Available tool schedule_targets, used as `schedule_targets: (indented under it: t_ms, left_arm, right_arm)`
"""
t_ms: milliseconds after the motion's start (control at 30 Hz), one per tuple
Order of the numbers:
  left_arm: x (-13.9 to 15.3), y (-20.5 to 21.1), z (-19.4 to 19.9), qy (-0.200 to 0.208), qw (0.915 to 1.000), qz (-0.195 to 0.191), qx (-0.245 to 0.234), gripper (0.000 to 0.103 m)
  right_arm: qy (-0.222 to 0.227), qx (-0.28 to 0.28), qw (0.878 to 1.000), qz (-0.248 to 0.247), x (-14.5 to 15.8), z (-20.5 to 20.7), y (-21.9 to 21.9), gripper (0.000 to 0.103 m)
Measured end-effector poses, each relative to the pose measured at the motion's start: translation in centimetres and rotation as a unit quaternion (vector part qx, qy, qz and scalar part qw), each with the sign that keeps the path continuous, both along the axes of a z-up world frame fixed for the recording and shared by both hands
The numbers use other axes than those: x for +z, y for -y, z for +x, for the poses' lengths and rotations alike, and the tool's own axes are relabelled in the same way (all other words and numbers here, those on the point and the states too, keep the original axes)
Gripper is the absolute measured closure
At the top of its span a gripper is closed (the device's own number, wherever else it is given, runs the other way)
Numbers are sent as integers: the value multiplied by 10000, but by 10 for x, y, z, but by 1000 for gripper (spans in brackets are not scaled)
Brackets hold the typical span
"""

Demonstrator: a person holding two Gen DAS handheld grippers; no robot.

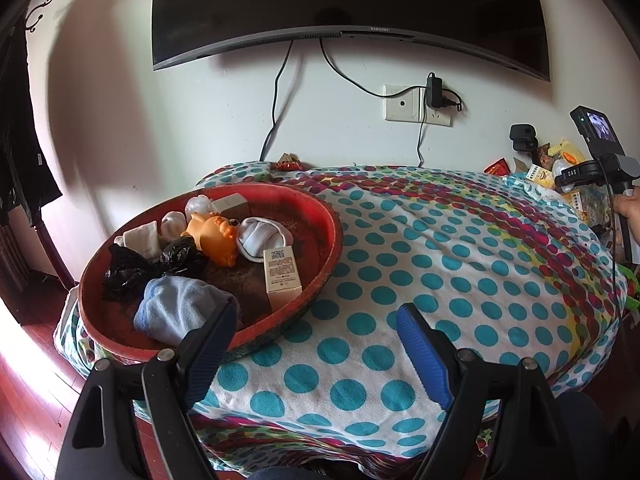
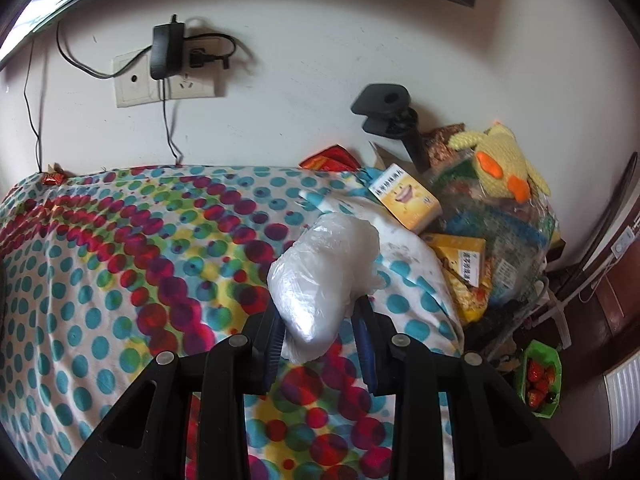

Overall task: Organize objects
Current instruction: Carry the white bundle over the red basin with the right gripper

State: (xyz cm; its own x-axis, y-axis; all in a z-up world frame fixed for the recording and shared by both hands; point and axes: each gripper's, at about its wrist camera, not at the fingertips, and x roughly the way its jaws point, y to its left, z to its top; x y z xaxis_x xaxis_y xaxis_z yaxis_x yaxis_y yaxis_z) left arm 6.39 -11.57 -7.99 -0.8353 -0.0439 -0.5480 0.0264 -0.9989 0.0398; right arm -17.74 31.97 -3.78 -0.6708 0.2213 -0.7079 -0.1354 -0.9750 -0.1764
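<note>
A red round basin (image 1: 326,240) sits on the left of the dotted cloth (image 1: 460,264). It holds an orange toy (image 1: 214,236), a black plastic bag (image 1: 132,268), a blue sock (image 1: 176,308), a white sock (image 1: 260,236), a small carton (image 1: 282,270) and other small things. My left gripper (image 1: 316,332) is open and empty, just in front of the basin's near rim. My right gripper (image 2: 320,332) is shut on a white plastic bag (image 2: 320,272) and holds it above the cloth (image 2: 120,260). The right gripper body (image 1: 600,172) shows at the far right of the left wrist view.
A pile at the table's right end has yellow boxes (image 2: 408,196), a knitted yellow duck (image 2: 500,152) and snack packets. A black camera mount (image 2: 388,116) stands by the wall. A green box of strawberries (image 2: 538,380) sits lower right. A wall socket with charger (image 1: 432,96) and a TV (image 1: 348,0) are behind.
</note>
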Motion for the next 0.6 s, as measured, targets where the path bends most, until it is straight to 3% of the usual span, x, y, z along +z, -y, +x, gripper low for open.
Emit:
schedule_targets:
  t_ms: [367,600]
  left_arm:
    - [-3,-6,0,81,9999,-57,-68,19]
    - [-4,-9,1,115,9999,-36,-90,19]
  right_arm:
    - [110,-207,9997,4,-14,10,-24,73]
    - [60,-21,10000,-13,-10,10,-11,73]
